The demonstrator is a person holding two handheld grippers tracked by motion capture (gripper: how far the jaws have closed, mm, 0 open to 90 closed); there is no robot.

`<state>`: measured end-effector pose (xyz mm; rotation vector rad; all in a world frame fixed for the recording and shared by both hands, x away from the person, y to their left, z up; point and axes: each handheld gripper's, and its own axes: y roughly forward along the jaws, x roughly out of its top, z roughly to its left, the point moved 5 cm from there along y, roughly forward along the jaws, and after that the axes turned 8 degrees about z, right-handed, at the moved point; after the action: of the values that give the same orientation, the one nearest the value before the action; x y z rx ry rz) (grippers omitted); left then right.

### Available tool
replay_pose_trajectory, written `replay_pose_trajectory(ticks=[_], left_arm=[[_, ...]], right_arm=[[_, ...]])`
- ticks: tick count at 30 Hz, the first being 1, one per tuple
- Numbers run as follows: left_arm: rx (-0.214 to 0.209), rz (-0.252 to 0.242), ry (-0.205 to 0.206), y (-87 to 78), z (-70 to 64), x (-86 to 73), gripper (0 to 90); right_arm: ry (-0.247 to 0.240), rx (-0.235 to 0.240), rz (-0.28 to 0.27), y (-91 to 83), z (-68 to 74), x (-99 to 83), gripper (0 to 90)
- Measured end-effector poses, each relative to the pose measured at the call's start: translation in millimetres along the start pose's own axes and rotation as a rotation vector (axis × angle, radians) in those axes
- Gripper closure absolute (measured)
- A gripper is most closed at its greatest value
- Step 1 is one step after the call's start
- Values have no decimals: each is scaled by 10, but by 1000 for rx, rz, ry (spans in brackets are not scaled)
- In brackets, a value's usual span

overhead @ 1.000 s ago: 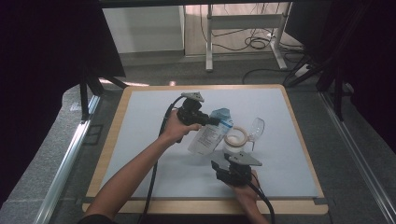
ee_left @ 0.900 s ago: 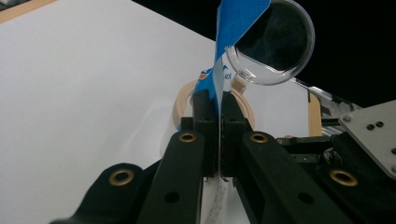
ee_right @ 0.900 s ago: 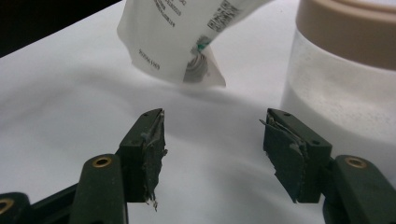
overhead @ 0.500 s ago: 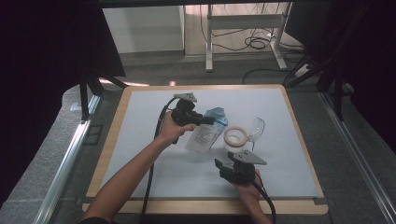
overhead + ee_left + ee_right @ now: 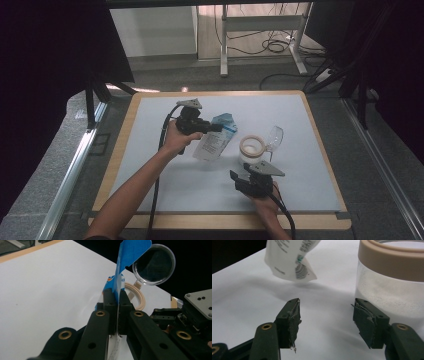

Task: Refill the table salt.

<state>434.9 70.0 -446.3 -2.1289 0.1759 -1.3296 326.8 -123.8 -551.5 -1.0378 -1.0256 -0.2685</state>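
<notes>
Pouch [image 5: 215,141] is the thing we hold: our left gripper [image 5: 216,128] has its jaws pressed together on the blue top edge of it, and in the left gripper view the blue flap [image 5: 130,255] stands up from between the two black jaws. We see the pouch hang tilted above the white mat [image 5: 165,180], its white lower part lifted off the surface, with a soft shadow under it. Just right of the pouch stands the jar [image 5: 252,148], clear with a tan rim, and its round clear lid [image 5: 274,136] sits at the far right of it, touching. Our right gripper [image 5: 240,180] is on the near side of the jar, its jaws wide apart and with nothing between them. In the right gripper view the jar [image 5: 392,282] is just beyond the right jaw, and the pouch [image 5: 292,258] hangs farther off, at the left.
</notes>
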Motion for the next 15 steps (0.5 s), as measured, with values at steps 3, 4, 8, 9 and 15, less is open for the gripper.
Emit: replay_pose_trajectory(ticks=[3,4,8,9,15], left_arm=[[11,-15,-12,-56,46,-31,890],[16,-21,-15,-77,62,-41,889],[38,-37,-34,-163,141,-88,889],[43,-40,-38,-177,156,-97,889],[85,-58,-64,-289,291,-186,889]], right_arm=[[1,-1,1,7,-5,-3,391],[1,-2,2,10,-6,-5,391],[0,-3,3,14,-6,-7,391],[0,-4,3,14,-5,-6,391],[1,-5,3,17,-11,-7,390]])
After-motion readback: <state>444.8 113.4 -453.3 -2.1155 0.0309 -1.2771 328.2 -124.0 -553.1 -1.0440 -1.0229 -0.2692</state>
